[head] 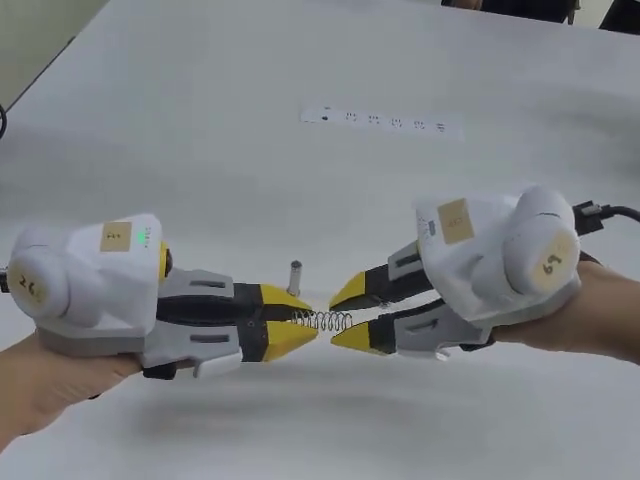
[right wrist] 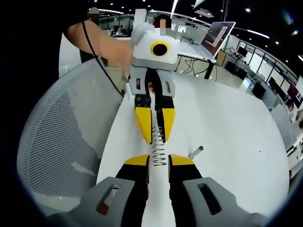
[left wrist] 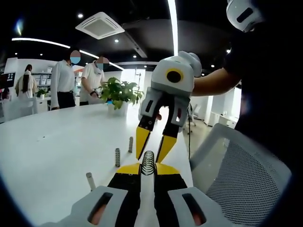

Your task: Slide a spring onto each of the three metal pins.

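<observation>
Left hand-held gripper [head: 303, 318] clamps a spring [right wrist: 157, 142]; right hand-held gripper [head: 340, 320], jaws apart, straddles it. Likely next: threading the bare pin [head: 295, 273].

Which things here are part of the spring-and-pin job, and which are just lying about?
Job: spring, bare pin, nearer sprung pin, farther sprung pin.
Lying about: power strip, potted plant, mesh chair.

White power strip [head: 380, 122] on table [head: 200, 150]; mesh chair [left wrist: 246, 184], potted plant [left wrist: 118, 92].

Left gripper [head: 305, 318] pinched, right gripper [head: 338, 320] parted, tip-to-tip.
</observation>
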